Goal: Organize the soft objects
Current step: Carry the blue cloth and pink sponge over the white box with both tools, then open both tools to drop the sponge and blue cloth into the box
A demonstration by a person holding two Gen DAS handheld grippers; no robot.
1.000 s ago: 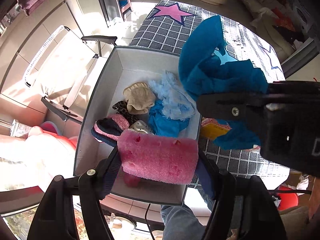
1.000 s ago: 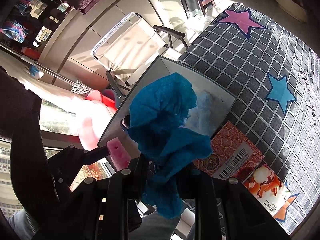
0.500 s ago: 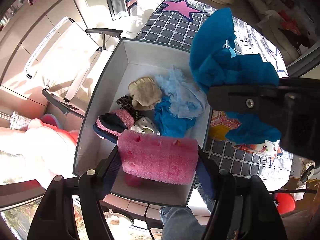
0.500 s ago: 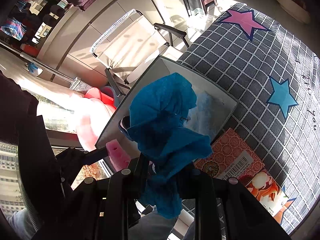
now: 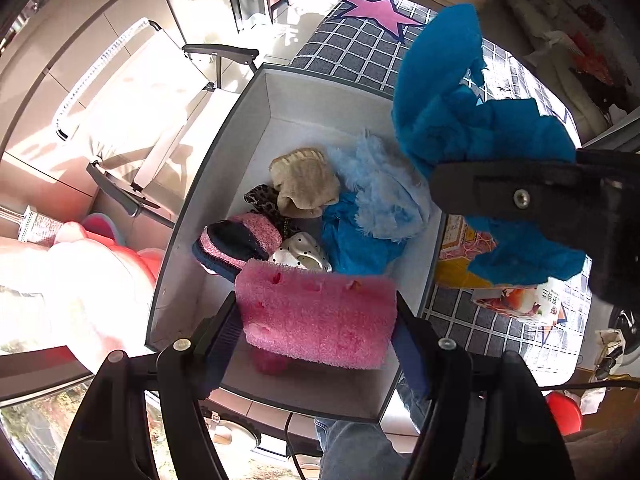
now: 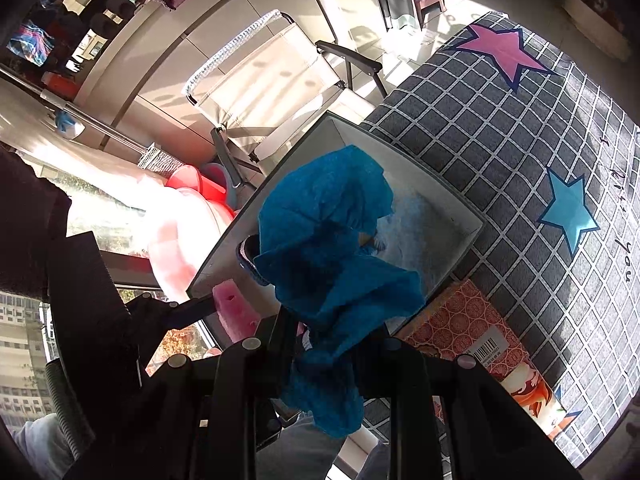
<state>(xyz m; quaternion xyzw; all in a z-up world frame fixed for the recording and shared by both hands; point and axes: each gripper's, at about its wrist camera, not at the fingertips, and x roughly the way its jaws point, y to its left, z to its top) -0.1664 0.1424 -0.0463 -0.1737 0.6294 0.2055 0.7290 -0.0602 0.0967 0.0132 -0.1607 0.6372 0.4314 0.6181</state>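
Observation:
My left gripper (image 5: 318, 320) is shut on a fuzzy pink cloth (image 5: 316, 314) and holds it above the near end of a grey storage box (image 5: 208, 184). My right gripper (image 6: 332, 344) is shut on a crumpled bright blue cloth (image 6: 328, 240), held above the box's right side; this cloth also shows in the left wrist view (image 5: 460, 120). Inside the box lie a beige sock (image 5: 304, 182), a light blue fluffy piece (image 5: 384, 196), a blue cloth (image 5: 356, 240), a pink and navy sock (image 5: 236, 240) and a dotted white piece (image 5: 300, 254).
The box (image 6: 448, 204) sits on a checked grey cloth with stars (image 6: 540, 132). Orange packets (image 6: 472, 332) lie right of the box. A folding chair (image 5: 160, 92) stands to the left, with red tubs (image 6: 200, 188) by the window.
Both grippers have shifted slightly over the box with their cloths still held; the box appears a little further right and lower in the left wrist view.

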